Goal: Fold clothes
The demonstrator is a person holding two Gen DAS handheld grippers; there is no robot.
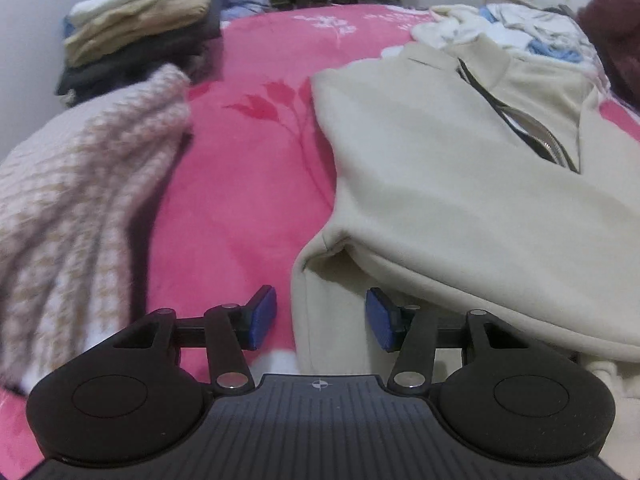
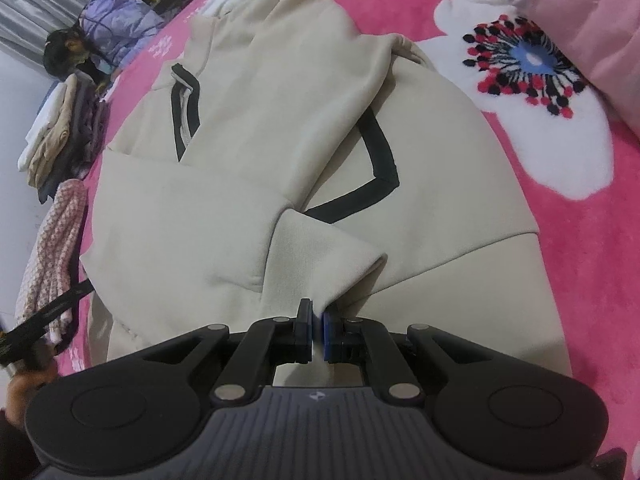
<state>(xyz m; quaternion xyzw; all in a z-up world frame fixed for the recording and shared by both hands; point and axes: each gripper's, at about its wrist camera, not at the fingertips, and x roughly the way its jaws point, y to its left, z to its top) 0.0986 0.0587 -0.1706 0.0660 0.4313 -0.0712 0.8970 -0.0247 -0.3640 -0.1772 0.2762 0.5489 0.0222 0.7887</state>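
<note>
Cream jacket on a hot-pink floral blanket

The jacket [image 2: 248, 184] is pale cream with black trim bands; the blanket [image 1: 248, 184] is bright pink with darker pink leaf prints and a big white flower [image 2: 532, 120] dotted red and black around a blue centre. Beside it lies a pink-and-white houndstooth garment [image 1: 80, 208]. The stack of folded clothes [image 1: 140, 28] shows white, tan and dark grey.

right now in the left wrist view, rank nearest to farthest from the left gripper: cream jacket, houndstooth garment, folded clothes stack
Measured from the left gripper:
1. Cream jacket: its hem lies between the open jaws, to the right.
2. Houndstooth garment: off to the left on the pink blanket.
3. Folded clothes stack: far back left, by the wall.
</note>
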